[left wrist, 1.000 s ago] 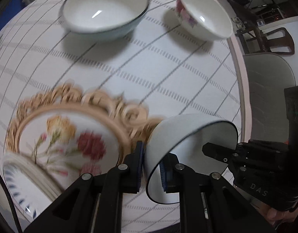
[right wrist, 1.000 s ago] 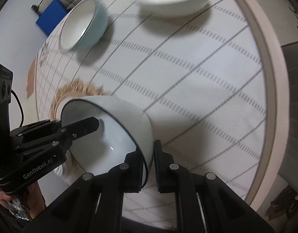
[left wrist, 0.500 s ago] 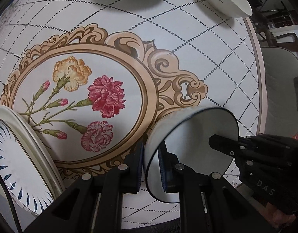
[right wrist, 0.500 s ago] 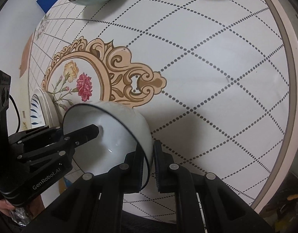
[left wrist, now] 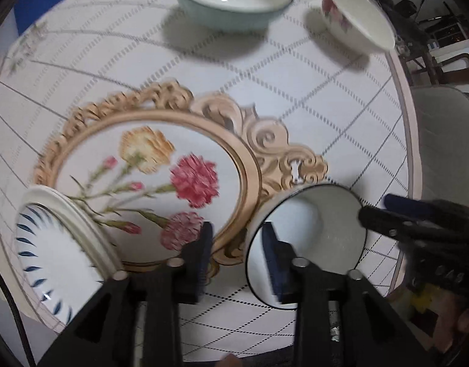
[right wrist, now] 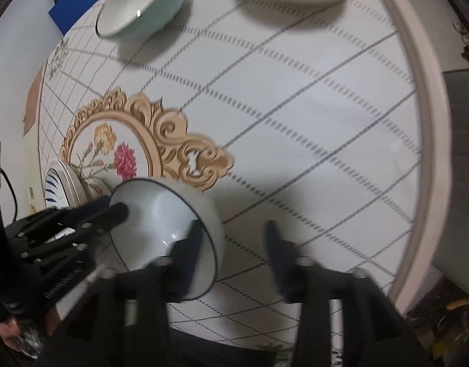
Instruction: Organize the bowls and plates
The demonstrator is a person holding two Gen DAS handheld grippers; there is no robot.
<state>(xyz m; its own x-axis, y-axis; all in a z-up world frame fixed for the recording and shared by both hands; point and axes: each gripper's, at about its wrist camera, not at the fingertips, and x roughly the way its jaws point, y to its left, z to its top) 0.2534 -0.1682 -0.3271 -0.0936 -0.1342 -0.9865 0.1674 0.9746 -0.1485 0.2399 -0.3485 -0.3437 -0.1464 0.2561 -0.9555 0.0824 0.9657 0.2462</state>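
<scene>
A small white bowl [left wrist: 310,229] with a thin dark rim sits near the table's front edge, beside the gold scrollwork print. My left gripper [left wrist: 237,227] straddles its left wall, jaws opening. One finger is inside the bowl, and the other stands clear of the outer wall. My right gripper [right wrist: 234,224] straddles the opposite wall of the same bowl [right wrist: 161,223], jaws opening. Its left finger is inside, its right finger well off the wall. Neither gripper's pads press on the bowl. Each gripper also shows in the other's view.
A pale green bowl [left wrist: 234,3] and a floral bowl [left wrist: 356,18] stand at the far side. A blue-patterned plate [left wrist: 50,250] lies at the near left, over the flower medallion's edge. A grey chair [left wrist: 442,140] stands beyond the table's pink rim [right wrist: 430,140].
Both grippers were shut on opposite sides of the small bowl's rim. Now both pairs of jaws have parted and let go of the rim. The bowl stays between them.
</scene>
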